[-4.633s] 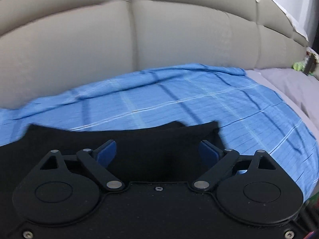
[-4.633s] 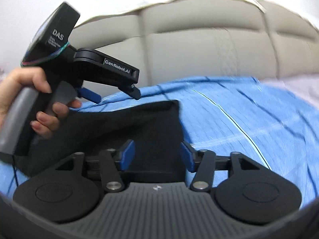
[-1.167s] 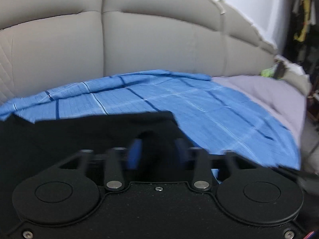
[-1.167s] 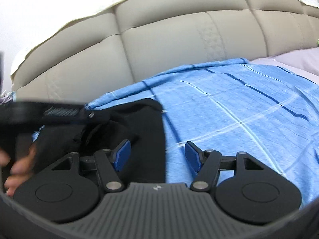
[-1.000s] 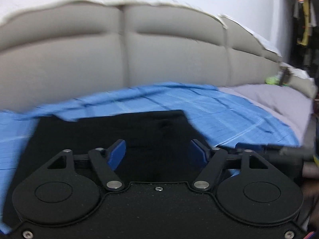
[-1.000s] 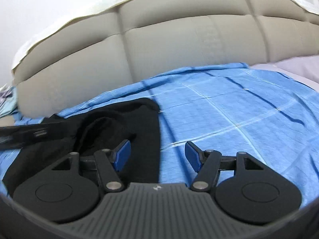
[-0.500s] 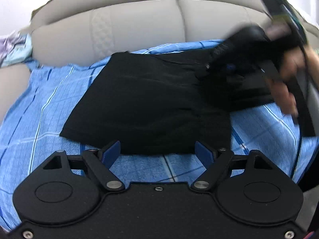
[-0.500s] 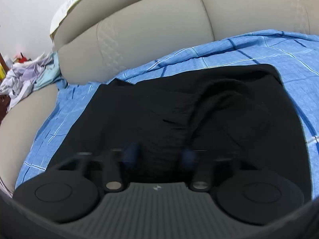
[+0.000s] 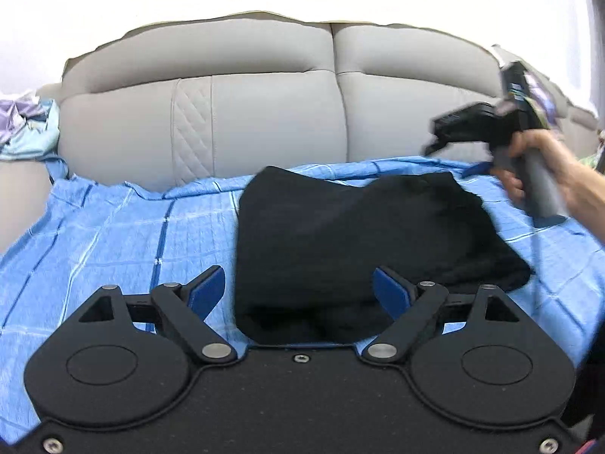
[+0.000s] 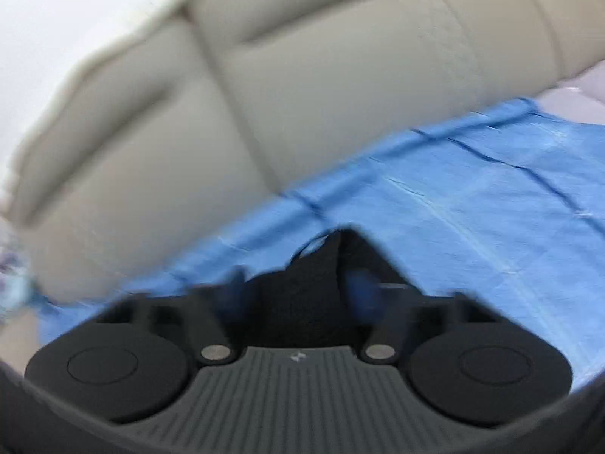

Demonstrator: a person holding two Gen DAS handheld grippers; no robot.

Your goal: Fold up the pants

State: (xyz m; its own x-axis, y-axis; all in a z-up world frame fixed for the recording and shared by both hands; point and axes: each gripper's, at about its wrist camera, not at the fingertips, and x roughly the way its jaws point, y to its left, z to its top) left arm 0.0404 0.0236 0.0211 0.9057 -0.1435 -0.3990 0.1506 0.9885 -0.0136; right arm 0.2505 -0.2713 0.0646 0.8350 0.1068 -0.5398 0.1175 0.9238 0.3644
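Black pants [image 9: 351, 234] lie folded in a compact heap on the blue checked sheet [image 9: 113, 234]. My left gripper [image 9: 298, 291] hovers at their near edge with its jaws opening: the left pad is over the sheet, the right pad over the cloth, and neither presses on it. A hand holds my right gripper [image 9: 453, 157] above the pants' far right corner. In the blurred right wrist view that corner of the pants [image 10: 325, 265] sits between the spread pads of the right gripper [image 10: 297, 295], whose jaws are opening.
A grey padded headboard [image 9: 272, 113] runs along the back of the bed. Crumpled clothes [image 9: 19, 125] lie at the far left. A pale grey cover [image 10: 574, 90] borders the blue sheet on the right.
The right gripper has drawn away from over the middle of the pants to their far right corner, and its jaws now stand apart. The left gripper has come closer to the pants' near edge.
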